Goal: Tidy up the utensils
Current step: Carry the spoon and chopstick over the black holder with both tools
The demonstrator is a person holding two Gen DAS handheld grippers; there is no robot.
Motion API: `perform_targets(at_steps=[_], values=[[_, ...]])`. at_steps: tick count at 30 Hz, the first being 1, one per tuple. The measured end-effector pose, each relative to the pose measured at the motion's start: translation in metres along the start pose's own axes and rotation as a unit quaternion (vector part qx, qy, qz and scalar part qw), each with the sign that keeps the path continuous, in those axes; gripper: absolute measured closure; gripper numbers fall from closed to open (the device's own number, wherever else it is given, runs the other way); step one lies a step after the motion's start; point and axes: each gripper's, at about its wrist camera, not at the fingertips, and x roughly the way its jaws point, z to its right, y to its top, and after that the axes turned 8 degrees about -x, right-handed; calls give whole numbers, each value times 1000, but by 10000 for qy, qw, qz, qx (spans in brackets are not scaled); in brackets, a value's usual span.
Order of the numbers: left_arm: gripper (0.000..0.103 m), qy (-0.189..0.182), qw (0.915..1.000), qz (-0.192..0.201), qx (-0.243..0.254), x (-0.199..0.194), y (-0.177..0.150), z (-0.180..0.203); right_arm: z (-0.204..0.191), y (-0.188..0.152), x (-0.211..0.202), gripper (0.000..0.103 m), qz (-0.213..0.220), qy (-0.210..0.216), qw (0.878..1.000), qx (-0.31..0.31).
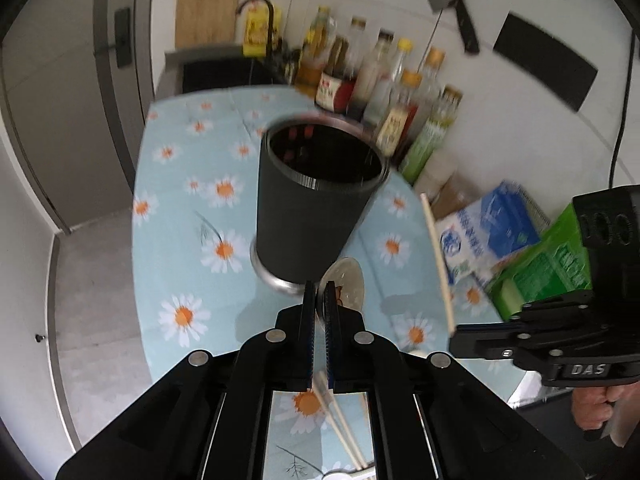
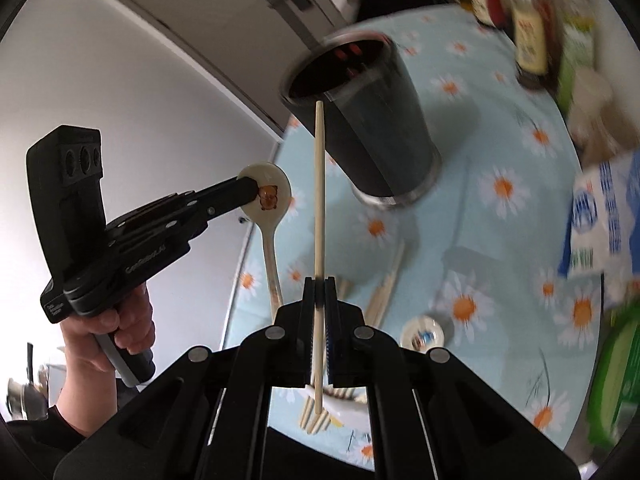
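Here, both grippers carried utensils toward the holder; the drop-in step was in hand.

Left wrist view: left gripper point(image 1: 319, 286) was clenched on the bowl of a ceramic spoon point(image 1: 347, 284), just short of the dark utensil holder point(image 1: 316, 200) standing on the daisy tablecloth point(image 1: 176, 184).
Right wrist view: right gripper point(image 2: 319, 282) was clamped on one chopstick point(image 2: 319, 184), its tip near the holder's rim; loose chopsticks point(image 2: 386, 284) lay on the cloth below. Next, judged: tip each piece upright over the opening, then release.

light: bright, even daylight
shadows: soft, on desk point(image 1: 168, 208)
blur: motion smear, bottles point(image 1: 384, 92) worst
edges: fisheye bend, dark corners
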Motion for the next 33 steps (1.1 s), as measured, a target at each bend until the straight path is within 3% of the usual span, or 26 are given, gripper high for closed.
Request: perform_targets(at_steps=[11,19,25,33], values=[[100,369,9936,1062,80,-48,33,35,7,50,-37,97,918,205,9937,-611],[100,558,9834,1718,153,-56,57,52,25,86,-49,97,1678,122,9830,-738],[100,739,9779,1953,30,-46,79,48,30,108,-49,97,1916,147,9788,-711],[100,1151,9607,2527,-7,-44,104,47,34,135,-46,97,2258,108,9711,-763]])
